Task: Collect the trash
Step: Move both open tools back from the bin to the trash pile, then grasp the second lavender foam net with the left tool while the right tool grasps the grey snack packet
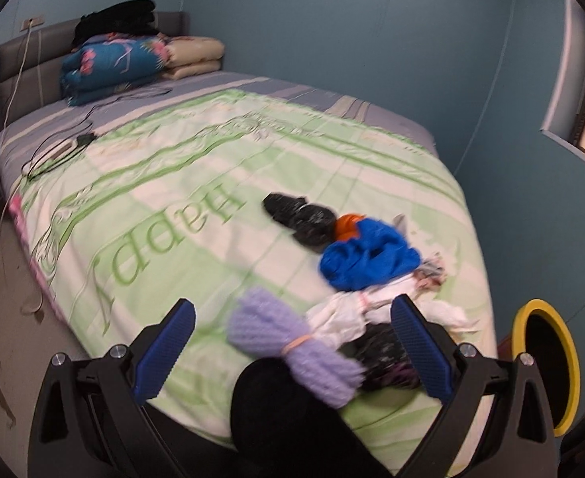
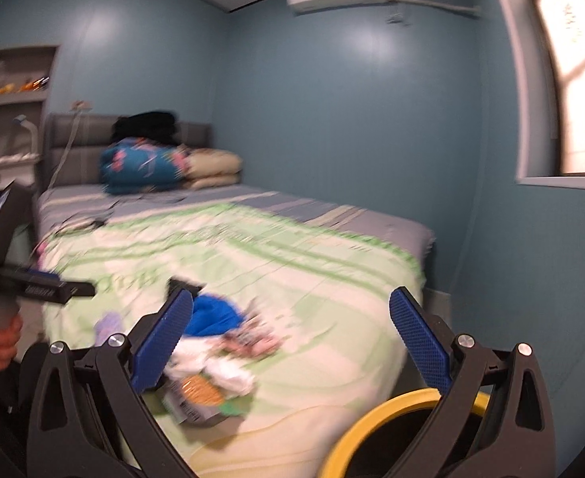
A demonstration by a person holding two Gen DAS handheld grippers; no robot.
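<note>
The left gripper (image 1: 292, 342) hangs closest to the lens, its 2 blue pads spread wide and pressing on nothing, with a purple bundle (image 1: 292, 352) tied by a rubber band lying between them on the bed (image 1: 153, 199). Beside that bundle, the trash sits in a loose pile near the foot of the bed: white crumpled paper (image 1: 344, 314), a blue bag (image 1: 368, 255), an orange scrap (image 1: 346, 225) and a black bag (image 1: 300, 215). The right gripper (image 2: 290, 338) also stands wide apart and empty, above the yellow-rimmed bin (image 2: 372, 422) just beside the bed. Folded blankets (image 1: 113, 65) are stacked at the headboard.
</note>
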